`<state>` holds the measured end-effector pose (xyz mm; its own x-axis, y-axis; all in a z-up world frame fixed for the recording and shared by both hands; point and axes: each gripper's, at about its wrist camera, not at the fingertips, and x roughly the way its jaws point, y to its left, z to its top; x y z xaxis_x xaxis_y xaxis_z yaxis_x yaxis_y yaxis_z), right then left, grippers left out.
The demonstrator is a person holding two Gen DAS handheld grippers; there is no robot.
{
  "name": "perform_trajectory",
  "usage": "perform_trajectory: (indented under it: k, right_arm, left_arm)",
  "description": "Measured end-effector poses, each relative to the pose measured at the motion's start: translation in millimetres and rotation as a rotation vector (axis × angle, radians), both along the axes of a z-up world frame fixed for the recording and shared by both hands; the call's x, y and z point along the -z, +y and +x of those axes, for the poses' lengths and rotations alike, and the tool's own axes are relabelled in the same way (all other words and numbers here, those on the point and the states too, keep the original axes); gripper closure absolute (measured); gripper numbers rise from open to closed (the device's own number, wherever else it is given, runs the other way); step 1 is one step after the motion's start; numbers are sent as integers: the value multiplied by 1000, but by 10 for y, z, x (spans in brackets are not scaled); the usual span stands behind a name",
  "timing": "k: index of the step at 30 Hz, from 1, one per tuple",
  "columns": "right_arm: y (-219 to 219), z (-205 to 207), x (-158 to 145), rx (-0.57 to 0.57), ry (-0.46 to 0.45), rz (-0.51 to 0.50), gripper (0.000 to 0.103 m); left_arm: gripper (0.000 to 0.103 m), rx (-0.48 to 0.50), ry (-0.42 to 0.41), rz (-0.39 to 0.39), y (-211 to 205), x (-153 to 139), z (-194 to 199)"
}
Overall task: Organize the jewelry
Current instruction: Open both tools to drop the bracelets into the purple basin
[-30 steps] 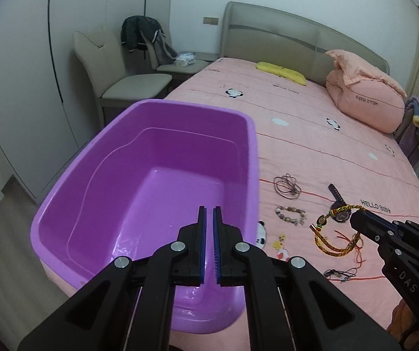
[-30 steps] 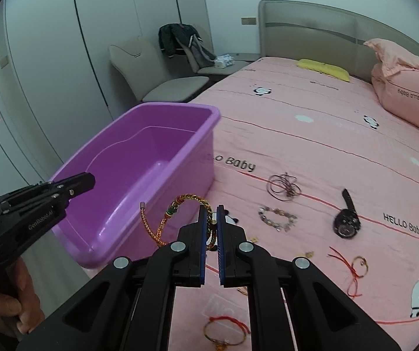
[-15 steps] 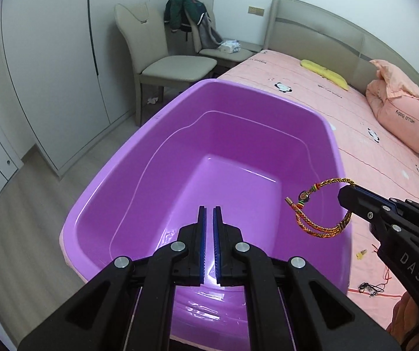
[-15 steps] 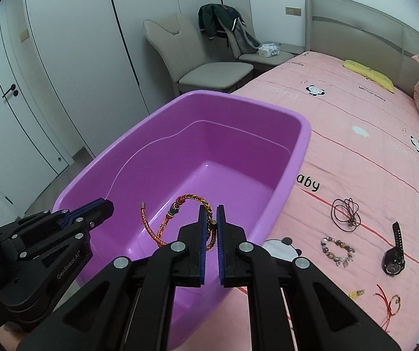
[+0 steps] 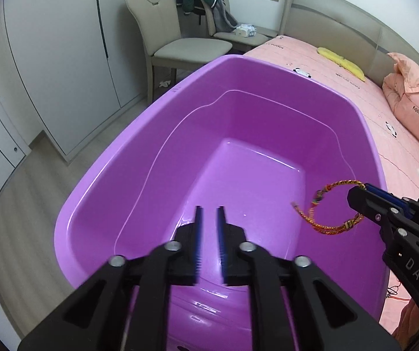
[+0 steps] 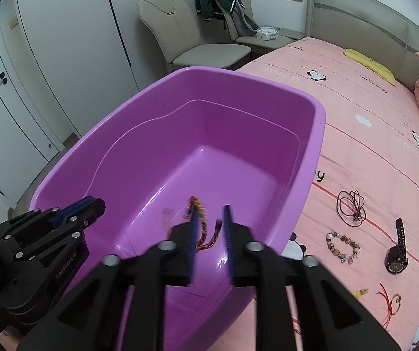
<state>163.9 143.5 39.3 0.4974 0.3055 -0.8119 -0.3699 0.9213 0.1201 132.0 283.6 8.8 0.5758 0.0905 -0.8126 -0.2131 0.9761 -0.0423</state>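
Observation:
A purple plastic tub (image 5: 127, 146) (image 6: 311, 158) stands at the bed's edge. My right gripper (image 6: 210, 216) (image 5: 358, 188) is over the tub's inside with its jaws parted. A braided red-and-gold bracelet (image 6: 202, 228) (image 5: 326, 213) hangs blurred between and just below its fingers, above the tub floor. My left gripper (image 5: 209, 216) (image 6: 89, 204) is over the tub's near end, its jaws a little apart and empty.
On the pink bedspread (image 6: 370, 134) right of the tub lie a dark cord necklace (image 6: 351, 209), a beaded bracelet (image 6: 342, 244), a black watch (image 6: 398, 251) and a red string bracelet (image 6: 389, 301). Beige chairs (image 5: 180, 41) and white wardrobes stand behind.
Both grippers moved in over the tub. The right gripper's jaws have parted and the bracelet is slipping down, blurred. The left gripper's jaws have parted a little too.

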Motion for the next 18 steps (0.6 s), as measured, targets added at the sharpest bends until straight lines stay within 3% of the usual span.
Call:
perform_trajectory:
  k: [1,2,3,18]
  right_arm:
    - [-16,-7,-17,6,-11,4,68]
    - [-34,-11,-31,12,-20,4,64]
    - [-52,-19,-41,14,-26,6,64]
    - [-215,-152,-196,31,-56,22,56]
  left_arm:
    - [59,-8,-4,6,-2,-2,6]
    - [28,-22,-16,18,10,-26,-16]
    - [15,-36,-36,29,13,-52,-59]
    - [13,-71,-30,42,65,-170,-202]
